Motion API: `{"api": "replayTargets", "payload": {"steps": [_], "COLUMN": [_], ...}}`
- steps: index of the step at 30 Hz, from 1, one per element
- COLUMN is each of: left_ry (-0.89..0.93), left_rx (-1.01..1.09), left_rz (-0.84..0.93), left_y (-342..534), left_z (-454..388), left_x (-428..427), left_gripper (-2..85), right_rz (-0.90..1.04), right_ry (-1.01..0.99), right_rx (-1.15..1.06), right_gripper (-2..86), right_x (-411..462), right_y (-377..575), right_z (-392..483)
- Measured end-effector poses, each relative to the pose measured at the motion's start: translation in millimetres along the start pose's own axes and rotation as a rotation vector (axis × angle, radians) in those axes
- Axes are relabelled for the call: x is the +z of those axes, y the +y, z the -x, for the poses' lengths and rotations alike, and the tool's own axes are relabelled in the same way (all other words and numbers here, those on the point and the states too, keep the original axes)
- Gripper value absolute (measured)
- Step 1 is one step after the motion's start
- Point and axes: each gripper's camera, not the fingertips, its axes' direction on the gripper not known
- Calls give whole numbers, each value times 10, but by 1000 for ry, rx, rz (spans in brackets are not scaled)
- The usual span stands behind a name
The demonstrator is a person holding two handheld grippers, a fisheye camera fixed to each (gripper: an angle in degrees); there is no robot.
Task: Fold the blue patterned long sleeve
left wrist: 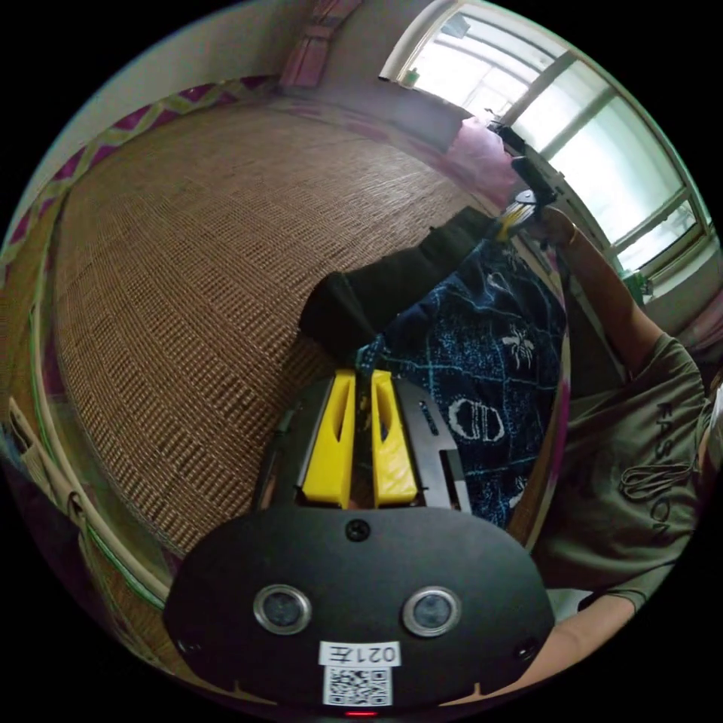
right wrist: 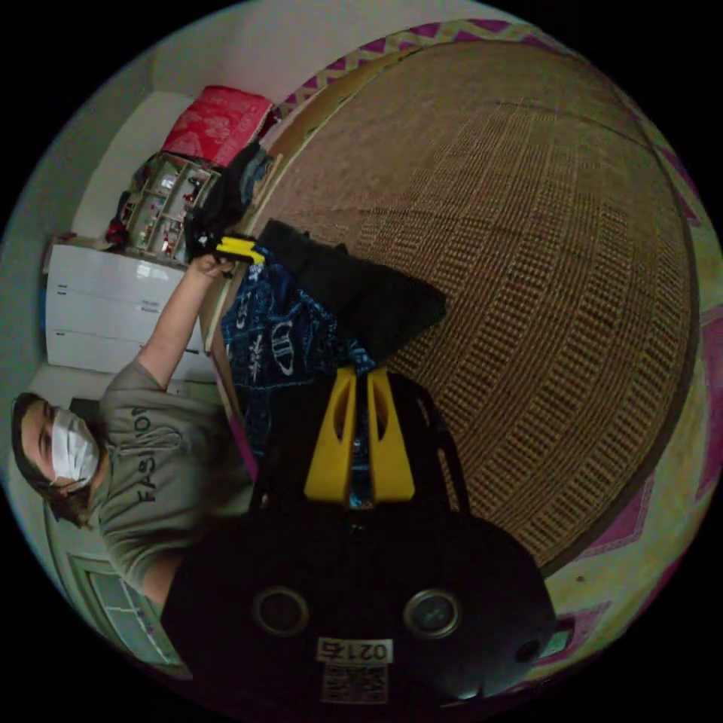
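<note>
A person stretches the blue patterned long sleeve (left wrist: 482, 361) between two grippers above a woven mat (left wrist: 188, 301). The left gripper (left wrist: 361, 373) has its yellow jaws narrowed on the garment's edge just ahead of it; the right gripper (right wrist: 361, 370) pinches the opposite edge likewise, a dark sleeve (right wrist: 354, 290) hanging beyond its tips.

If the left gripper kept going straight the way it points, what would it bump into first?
The left gripper is already shut on the blue patterned shirt, so it would probably push into the black sleeve first, with the woven mat beyond. Depth is hard to judge.
</note>
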Motion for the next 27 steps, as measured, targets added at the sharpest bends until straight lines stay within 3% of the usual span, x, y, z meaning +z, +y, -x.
{"api": "replayTargets", "payload": {"steps": [9,13,17,19,23,27], "left_ry": [-150,-218,-255,-261,-67,0], "left_rx": [-148,-280,-388,-430,-520,-575], "left_rz": [-238,-351,-230,-261,-419,-446], "left_y": [-173,-351,-527,-495,-356,-365], "left_z": [409,800,1282,1442,1810,2029], "left_x": [-820,-1145,-946,-967,-1181,-1259], "left_gripper": [16,38,60,67,88,100], "right_rz": [-85,-221,-244,-276,-301,-289], "right_ry": [184,311,397,359,200,138], "right_rx": [-15,-43,47,81,169,197], "right_gripper": [11,26,73,101,115,103], "right_x": [-653,-965,-819,-784,-759,-691], "right_y": [-983,-1474,-1894,-1963,-2021,-2102], "right_z": [66,197,-70,-243,-716,-956]}}
